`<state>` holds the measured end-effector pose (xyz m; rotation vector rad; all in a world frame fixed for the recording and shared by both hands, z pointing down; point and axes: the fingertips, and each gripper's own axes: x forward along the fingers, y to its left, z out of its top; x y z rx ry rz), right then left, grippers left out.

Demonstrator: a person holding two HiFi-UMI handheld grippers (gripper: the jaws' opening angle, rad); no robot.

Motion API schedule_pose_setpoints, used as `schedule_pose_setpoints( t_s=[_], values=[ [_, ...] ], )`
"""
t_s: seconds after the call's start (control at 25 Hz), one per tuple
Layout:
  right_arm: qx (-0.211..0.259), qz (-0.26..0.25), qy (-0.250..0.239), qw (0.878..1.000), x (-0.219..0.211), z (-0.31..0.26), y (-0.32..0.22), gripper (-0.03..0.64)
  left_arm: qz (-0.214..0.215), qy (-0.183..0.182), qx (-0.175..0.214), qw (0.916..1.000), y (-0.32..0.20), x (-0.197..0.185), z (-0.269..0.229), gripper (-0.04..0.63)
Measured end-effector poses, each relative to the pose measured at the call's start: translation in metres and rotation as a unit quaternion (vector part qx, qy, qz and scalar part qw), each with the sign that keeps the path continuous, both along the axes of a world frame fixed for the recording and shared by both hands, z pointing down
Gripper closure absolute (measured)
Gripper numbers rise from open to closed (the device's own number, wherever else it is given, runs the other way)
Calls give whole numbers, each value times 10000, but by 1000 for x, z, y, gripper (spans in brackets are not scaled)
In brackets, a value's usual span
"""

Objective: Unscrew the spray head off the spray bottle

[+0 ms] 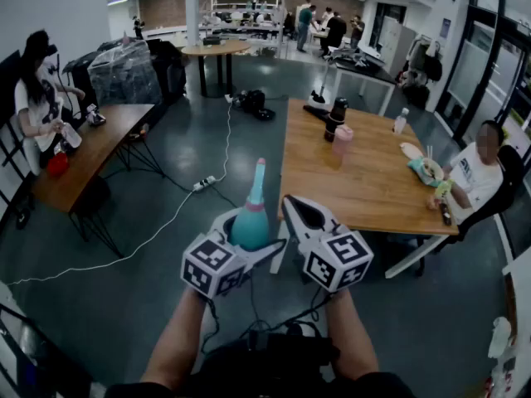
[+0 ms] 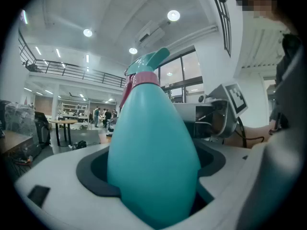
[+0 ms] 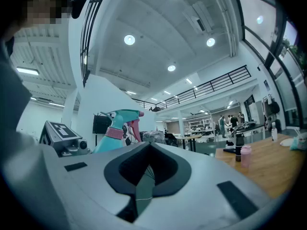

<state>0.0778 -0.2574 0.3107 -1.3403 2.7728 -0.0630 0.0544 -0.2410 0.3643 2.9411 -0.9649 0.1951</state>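
A teal spray bottle (image 1: 250,219) stands upright in the air in front of me, held by its body in my left gripper (image 1: 241,237), which is shut on it. The bottle's body (image 2: 152,157) fills the left gripper view, with a pink collar (image 2: 144,79) and teal spray head (image 2: 149,60) on top. My right gripper (image 1: 296,208) floats just right of the bottle, shut and empty, with its jaws closed together. From the right gripper view the spray head (image 3: 125,115) and pink collar (image 3: 115,132) show to the left, apart from my right gripper (image 3: 149,148).
A wooden table (image 1: 365,181) lies ahead on the right with a dark bottle (image 1: 334,119), a pink cup (image 1: 342,139) and a seated person (image 1: 479,177). Another wooden table (image 1: 91,152) is at the left. A white cable (image 1: 178,210) crosses the grey floor.
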Motion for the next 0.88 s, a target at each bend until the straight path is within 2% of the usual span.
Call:
schedule_pose_setpoints(
  t_s=[0.56, 0.88],
  values=[
    [43, -24, -12, 10000, -8, -2, 1, 606, 52, -19, -118, 9999, -1, -6, 10, 153],
    [228, -740, -246, 9967, -24, -14, 19, 606, 22, -15, -126, 9999, -7, -6, 15, 153]
  ],
)
